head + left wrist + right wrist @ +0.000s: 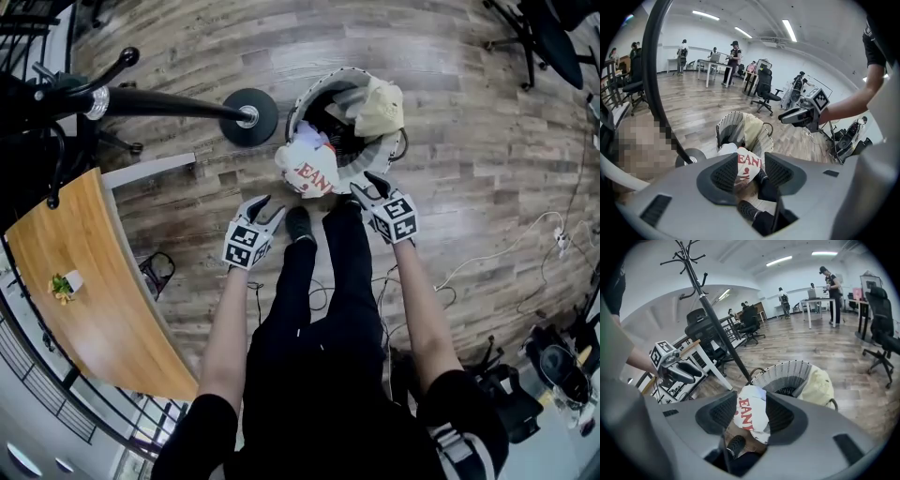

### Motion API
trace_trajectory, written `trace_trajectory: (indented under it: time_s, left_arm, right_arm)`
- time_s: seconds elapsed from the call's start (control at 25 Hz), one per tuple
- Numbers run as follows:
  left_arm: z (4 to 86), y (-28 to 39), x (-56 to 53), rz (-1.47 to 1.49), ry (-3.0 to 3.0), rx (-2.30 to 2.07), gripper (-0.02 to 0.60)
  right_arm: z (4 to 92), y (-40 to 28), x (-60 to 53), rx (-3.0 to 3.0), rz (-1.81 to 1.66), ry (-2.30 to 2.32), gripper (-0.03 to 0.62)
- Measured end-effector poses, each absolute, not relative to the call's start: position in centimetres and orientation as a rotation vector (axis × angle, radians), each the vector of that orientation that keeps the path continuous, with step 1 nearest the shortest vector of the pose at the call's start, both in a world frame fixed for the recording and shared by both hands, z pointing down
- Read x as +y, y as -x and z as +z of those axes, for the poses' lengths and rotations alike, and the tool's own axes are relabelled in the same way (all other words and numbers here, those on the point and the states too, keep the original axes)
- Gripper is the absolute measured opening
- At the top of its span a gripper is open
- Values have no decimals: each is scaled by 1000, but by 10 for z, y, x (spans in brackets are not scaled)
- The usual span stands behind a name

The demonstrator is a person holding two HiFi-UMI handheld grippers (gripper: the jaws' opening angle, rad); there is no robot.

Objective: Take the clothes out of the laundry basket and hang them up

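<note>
Left gripper (pixel 271 208): jaws partly apart and holding nothing, poised just left of the basket's near rim.
Right gripper (pixel 367 186): likewise parted and empty, close to the rim on the other side, apparently for a two-sided approach.
White garment (pixel 307 169): red-lettered, draped over the near rim between both grippers, the likely first pick.
Laundry basket (pixel 305 98): on the floor, with a cream garment (pixel 380 108) slung over its far side.
Coat stand (pixel 248 116): just beside the basket, probably the hanging place.
</note>
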State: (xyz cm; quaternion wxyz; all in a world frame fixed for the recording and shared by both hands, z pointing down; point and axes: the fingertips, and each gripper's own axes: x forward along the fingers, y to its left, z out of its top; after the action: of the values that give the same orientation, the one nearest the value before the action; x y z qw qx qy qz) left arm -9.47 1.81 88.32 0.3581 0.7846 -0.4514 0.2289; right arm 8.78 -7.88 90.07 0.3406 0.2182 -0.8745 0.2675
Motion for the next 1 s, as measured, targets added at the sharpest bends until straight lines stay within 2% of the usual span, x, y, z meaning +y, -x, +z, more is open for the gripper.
trace_trajectory:
  time_s: [1.0]
  left_arm:
    - [1046, 80, -7, 690, -2125, -1027, 190]
  right_arm:
    - [1069, -55, -112, -2209, 621, -358, 212]
